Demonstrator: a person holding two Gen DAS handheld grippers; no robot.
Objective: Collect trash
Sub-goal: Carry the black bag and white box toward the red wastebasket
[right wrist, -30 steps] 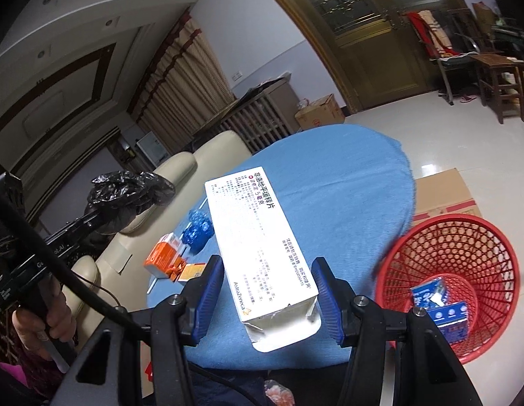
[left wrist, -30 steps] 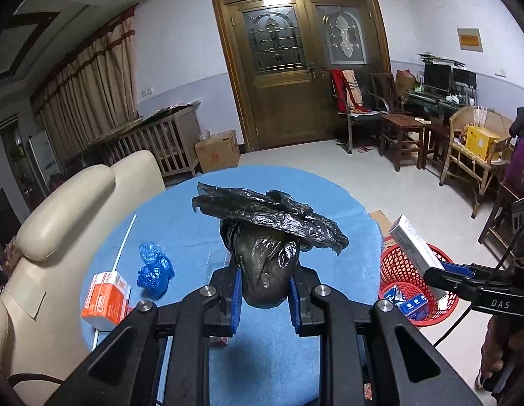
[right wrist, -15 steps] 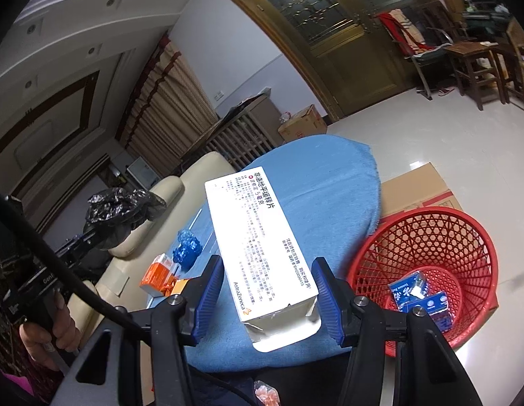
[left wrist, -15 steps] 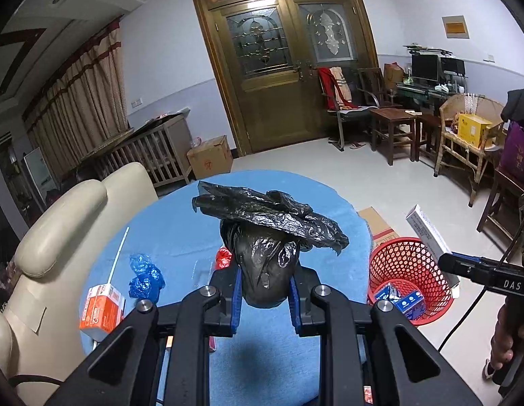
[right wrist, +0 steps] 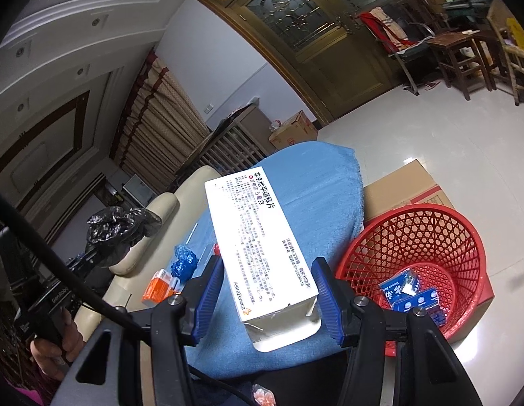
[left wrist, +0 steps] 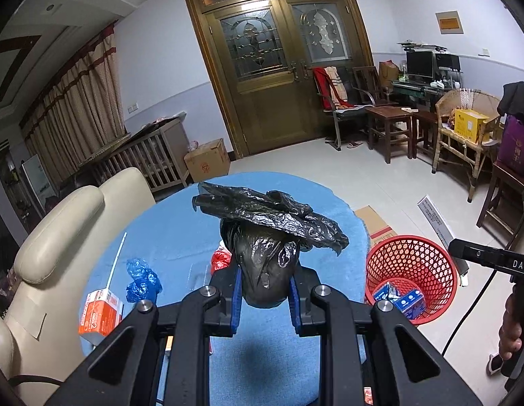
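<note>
My left gripper (left wrist: 265, 277) is shut on a knotted black plastic bag (left wrist: 265, 233), held above the blue-clothed round table (left wrist: 167, 230). My right gripper (right wrist: 267, 291) is shut on a long white medicine box (right wrist: 258, 237), held tilted beside the table's edge and just left of the red mesh basket (right wrist: 414, 230). From the left wrist the same white box (left wrist: 437, 223) shows past the red basket (left wrist: 397, 260) on the floor. On the table lie a crumpled blue wrapper (left wrist: 142, 275), an orange-white carton (left wrist: 99, 311), a red wrapper (left wrist: 221, 258) and a white straw (left wrist: 116, 257).
Blue packets (right wrist: 410, 292) lie in the basket, which stands on a flat cardboard box (right wrist: 407, 182). A cream sofa (left wrist: 76, 223) hugs the table's left side. Wooden chairs and stools (left wrist: 390, 125) line the far right; open tiled floor reaches the door (left wrist: 279, 77).
The right gripper has carried the white box sideways toward the red basket, which now looks larger and closer in its view. The left gripper still holds the black bag.
</note>
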